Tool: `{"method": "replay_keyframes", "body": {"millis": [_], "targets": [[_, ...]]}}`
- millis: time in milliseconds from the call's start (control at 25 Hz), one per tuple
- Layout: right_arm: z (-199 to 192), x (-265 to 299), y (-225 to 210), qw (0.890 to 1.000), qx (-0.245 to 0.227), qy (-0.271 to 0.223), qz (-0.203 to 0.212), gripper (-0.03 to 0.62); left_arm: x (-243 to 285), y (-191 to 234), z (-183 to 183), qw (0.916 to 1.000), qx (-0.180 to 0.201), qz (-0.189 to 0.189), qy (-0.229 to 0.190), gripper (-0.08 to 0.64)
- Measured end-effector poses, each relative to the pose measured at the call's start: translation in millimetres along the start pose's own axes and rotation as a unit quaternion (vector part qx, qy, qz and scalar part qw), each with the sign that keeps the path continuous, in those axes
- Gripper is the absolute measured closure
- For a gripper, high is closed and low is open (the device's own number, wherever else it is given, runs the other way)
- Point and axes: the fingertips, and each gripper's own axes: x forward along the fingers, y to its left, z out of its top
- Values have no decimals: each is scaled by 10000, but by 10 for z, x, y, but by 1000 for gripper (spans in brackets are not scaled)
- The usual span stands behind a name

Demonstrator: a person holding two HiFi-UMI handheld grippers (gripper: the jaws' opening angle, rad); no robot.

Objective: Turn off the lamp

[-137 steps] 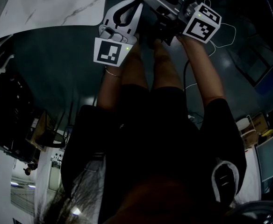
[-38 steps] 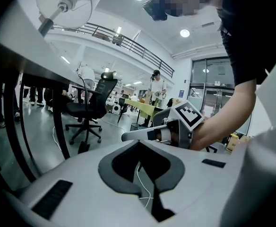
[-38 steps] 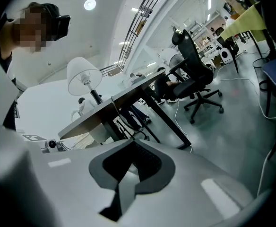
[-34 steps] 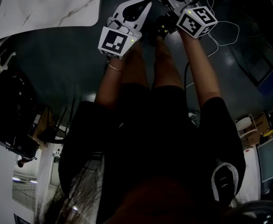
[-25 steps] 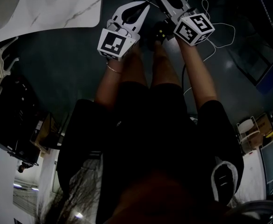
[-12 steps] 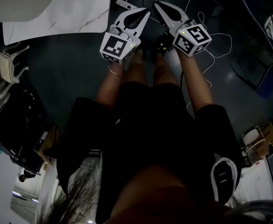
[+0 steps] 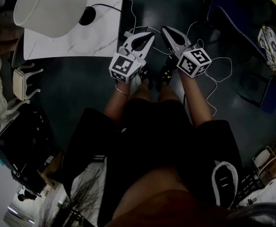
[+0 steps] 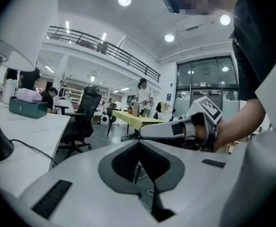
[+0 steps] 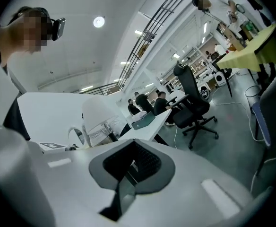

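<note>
One lamp (image 7: 50,8), smooth tapered white shade, on one marble-veined white table (image 7: 98,44). Two grippers, left gripper (image 7: 149,35) and right gripper (image 7: 166,30): fingers closed, both empty.

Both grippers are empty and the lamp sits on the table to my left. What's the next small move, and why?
Probably ease the left gripper toward the lamp's black base on the marble table. It and the right gripper are shut, empty and off the table, the left nearer. No switch shows yet under the white shade, so look closer first.
</note>
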Motion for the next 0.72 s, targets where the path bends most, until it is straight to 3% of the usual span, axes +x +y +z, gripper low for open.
{"method": "replay_keyframes", "body": {"millis": [720], "targets": [[513,-218,282,9970,288,-646,302,592,19,-191,798,9988,467,-103,-129,554]]}}
